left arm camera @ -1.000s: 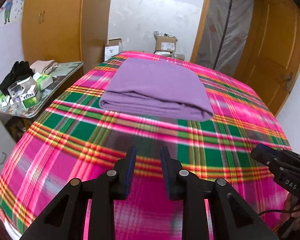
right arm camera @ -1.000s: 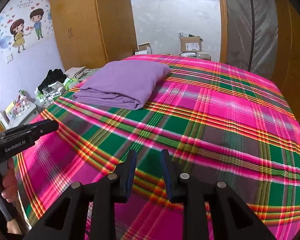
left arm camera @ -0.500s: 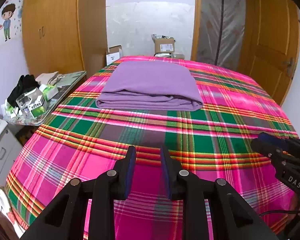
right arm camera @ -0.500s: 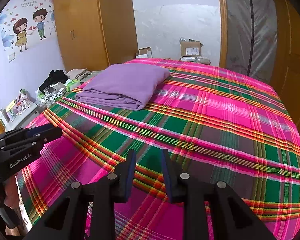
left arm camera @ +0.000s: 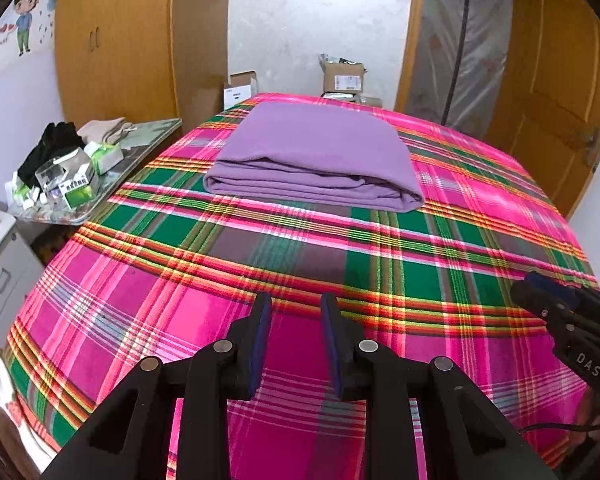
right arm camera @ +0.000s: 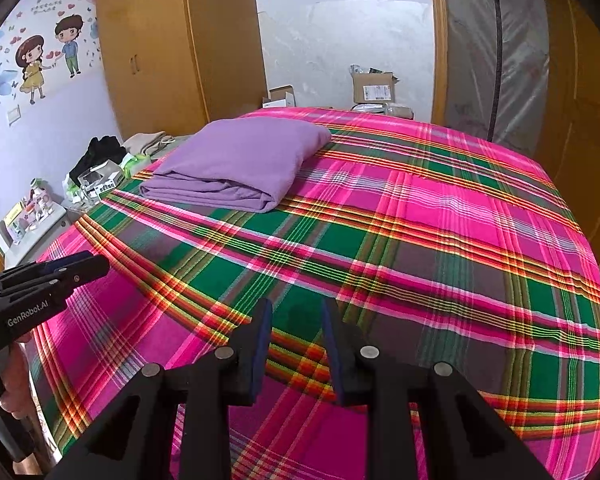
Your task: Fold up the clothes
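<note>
Folded purple fleece-like garment lying as flat rectangular stack, upper centre of left wrist view, upper left of right wrist view, well apart from both grippers. Looking soft, light, limp, likely sagging if lifted; best taken at thick folded edge facing camera, both corners together. Left gripper hovering with jaws parted, nothing between them; right gripper likewise spread and holding nothing. Pink-and-green plaid bedspread covering bed, smooth. Wooden wardrobe standing upper left; cluttered side table at left edge; cardboard boxes sitting beyond bed.

Plaid bedspread covers bed. Wooden wardrobe left, cluttered side table beside bed, cardboard boxes by far wall, cartoon wall sticker.
</note>
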Available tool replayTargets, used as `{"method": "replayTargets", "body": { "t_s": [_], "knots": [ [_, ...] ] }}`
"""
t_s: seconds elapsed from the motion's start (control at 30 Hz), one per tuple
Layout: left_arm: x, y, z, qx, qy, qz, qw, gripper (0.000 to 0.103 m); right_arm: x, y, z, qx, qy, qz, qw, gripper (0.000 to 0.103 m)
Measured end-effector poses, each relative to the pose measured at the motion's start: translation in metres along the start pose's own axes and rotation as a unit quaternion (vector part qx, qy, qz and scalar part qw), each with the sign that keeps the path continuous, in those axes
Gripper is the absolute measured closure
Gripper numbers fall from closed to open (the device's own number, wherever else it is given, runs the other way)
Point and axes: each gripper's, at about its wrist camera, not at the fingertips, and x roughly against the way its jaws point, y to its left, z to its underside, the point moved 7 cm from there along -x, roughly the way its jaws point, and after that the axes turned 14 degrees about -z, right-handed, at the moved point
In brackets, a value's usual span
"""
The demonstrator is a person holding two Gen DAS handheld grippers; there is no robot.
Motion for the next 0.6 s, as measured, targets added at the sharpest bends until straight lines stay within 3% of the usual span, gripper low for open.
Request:
{"method": "replayTargets", "body": {
  "t_s": [0.6],
  "knots": [
    [0.004,0.002,-0.002,-0.008,-0.005,-0.02,0.9998,0.07,-0.0024,-0.0014,0.0002,-0.001,0.006,-0.001,1.0,0.077]
  ]
}}
